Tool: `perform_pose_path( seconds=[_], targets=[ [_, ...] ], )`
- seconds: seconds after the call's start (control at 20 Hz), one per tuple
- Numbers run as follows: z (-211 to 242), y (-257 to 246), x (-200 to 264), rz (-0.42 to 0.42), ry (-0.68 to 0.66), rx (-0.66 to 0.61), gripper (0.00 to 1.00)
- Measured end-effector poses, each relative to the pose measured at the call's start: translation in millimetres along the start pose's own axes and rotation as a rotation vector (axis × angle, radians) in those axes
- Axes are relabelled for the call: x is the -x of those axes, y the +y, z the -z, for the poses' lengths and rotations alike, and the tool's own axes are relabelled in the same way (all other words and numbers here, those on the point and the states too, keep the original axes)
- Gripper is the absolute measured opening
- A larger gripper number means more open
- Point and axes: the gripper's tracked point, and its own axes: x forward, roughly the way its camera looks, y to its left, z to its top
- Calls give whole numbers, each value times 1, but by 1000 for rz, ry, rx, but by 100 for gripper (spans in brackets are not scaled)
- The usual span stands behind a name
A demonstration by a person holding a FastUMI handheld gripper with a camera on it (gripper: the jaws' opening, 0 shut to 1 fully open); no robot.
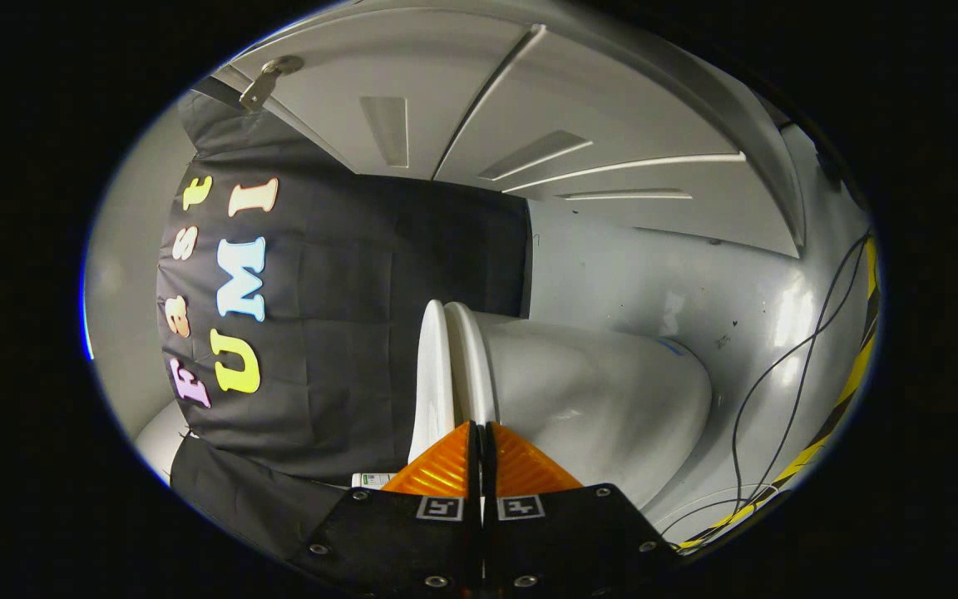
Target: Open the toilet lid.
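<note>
The view is rolled on its side, so the white toilet (604,391) appears turned sideways just beyond my fingers. Its lid (432,374) shows edge-on as a thin white rim, lying close against the seat rim (472,358) with only a narrow dark seam between them. My gripper (480,426) is shut, the two fingers pressed together with nothing held between them. The fingertips (454,453) sit right at the near edge of the lid and seat, about at the seam; whether they touch it is unclear.
The black cloth wall (338,333) hangs on the lid's side of the toilet. The grey floor (745,299) lies beyond the bowl, with black cables (812,349) and yellow-black tape (841,399) on it. White panelled walls (529,125) and a metal latch (267,79) are farther off.
</note>
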Motion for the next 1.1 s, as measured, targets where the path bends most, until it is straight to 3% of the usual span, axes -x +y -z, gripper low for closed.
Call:
perform_pose_path(
  seconds=[0.55,1.1],
  targets=[
    [-3,7,-2,17,29,-59,0],
    [2,71,13,-44,9,-49,0]
  ],
)
